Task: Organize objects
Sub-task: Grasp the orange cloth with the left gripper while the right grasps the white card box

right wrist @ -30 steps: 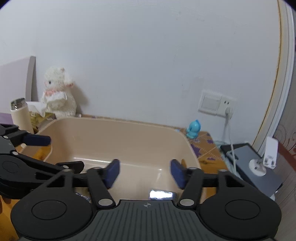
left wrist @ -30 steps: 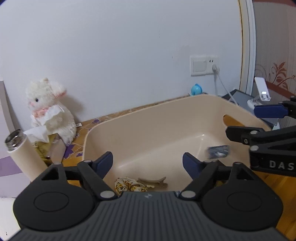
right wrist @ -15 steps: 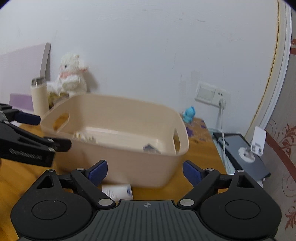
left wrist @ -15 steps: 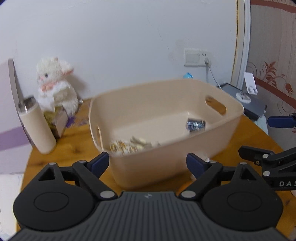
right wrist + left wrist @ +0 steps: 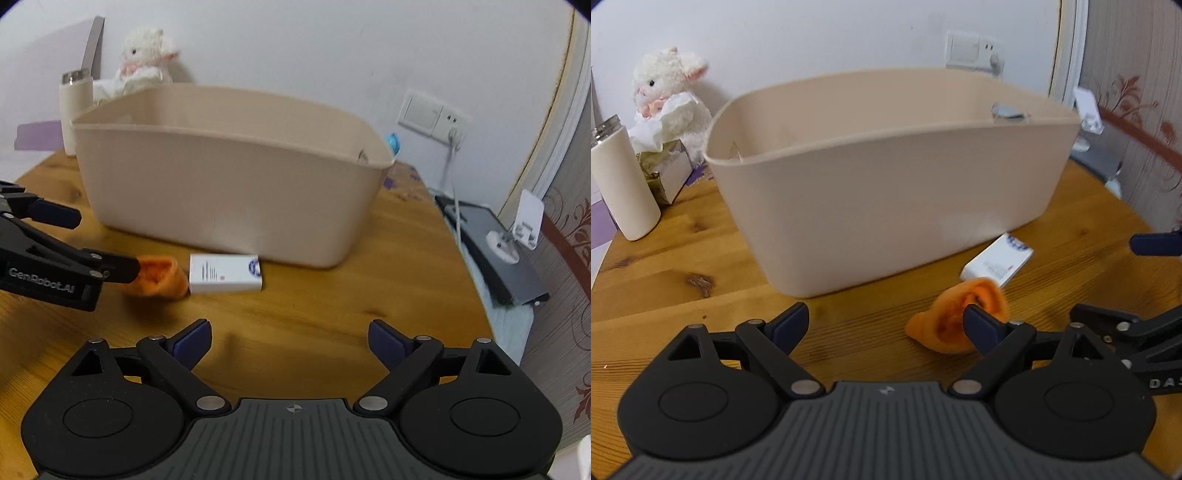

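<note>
Lying flat beside the orange sock [image 5: 159,278], the white box [image 5: 224,274] runs parallel to the basin [image 5: 229,184] wall, both claws released.

A large beige plastic bin [image 5: 886,184] stands on the round wooden table [image 5: 683,258], with a white cardboard box [image 5: 224,273] lying just in front of it and a crumpled orange cloth [image 5: 159,277] touching that box's left end. Behind the bin's left end stand a cream cylindrical bottle [image 5: 622,181], a tissue box [image 5: 666,170] and a white plush lamb [image 5: 670,85]. To the bin's right, a grey tablet [image 5: 498,254] lies at the table's edge.
</note>
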{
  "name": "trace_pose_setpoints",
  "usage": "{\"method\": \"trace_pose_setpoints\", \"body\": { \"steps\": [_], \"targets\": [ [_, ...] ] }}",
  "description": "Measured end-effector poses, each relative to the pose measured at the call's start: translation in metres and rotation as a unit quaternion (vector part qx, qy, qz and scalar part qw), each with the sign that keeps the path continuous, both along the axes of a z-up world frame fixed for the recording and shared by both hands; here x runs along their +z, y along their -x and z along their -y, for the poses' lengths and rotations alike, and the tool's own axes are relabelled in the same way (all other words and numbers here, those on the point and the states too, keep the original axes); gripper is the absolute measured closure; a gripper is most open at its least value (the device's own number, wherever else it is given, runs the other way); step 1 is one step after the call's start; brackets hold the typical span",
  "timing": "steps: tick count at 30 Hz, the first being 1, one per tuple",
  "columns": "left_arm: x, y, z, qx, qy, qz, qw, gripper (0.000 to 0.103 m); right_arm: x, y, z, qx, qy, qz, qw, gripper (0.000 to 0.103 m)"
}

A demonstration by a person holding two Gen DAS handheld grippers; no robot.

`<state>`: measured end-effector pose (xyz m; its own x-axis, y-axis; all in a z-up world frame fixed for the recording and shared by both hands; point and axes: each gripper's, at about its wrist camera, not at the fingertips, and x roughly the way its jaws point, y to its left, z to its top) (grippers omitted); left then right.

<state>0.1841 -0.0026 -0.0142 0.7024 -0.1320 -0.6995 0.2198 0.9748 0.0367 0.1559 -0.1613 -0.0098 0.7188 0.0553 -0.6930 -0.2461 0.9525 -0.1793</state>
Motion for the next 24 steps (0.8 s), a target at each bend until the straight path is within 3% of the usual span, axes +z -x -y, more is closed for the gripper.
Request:
{"method": "trace_pose_setpoints", "body": {
  "steps": [4, 13, 19, 24],
  "targets": [
    [-0.014, -0.005, -0.007, 0.005, -0.001, -0.005, 1.0, 0.011, -0.013, -0.007, -0.003, 0.007, -0.008, -0.006, 1.0, 0.004],
    [-0.012, -0.006, -0.05, 0.081, -0.008, -0.001, 0.9967, 0.011, -0.027, -0.02, -0.025, 0.028, -0.008, 0.002, 1.0, 0.0],
    [0.004, 0.008, -0.049, 0.046, 0.027, 0.024, 0.9983, 0.011, -0.03, -0.03, -0.028, 0.029, -0.032, 0.003, 0.999, 0.0],
    [-0.009, -0.009, -0.035, 0.031, 0.033, -0.01, 0.9989, 0.011, -0.034, -0.04, -0.026, 0.025, -0.048, 0.007, 0.999, 0.0]
  ]
}}
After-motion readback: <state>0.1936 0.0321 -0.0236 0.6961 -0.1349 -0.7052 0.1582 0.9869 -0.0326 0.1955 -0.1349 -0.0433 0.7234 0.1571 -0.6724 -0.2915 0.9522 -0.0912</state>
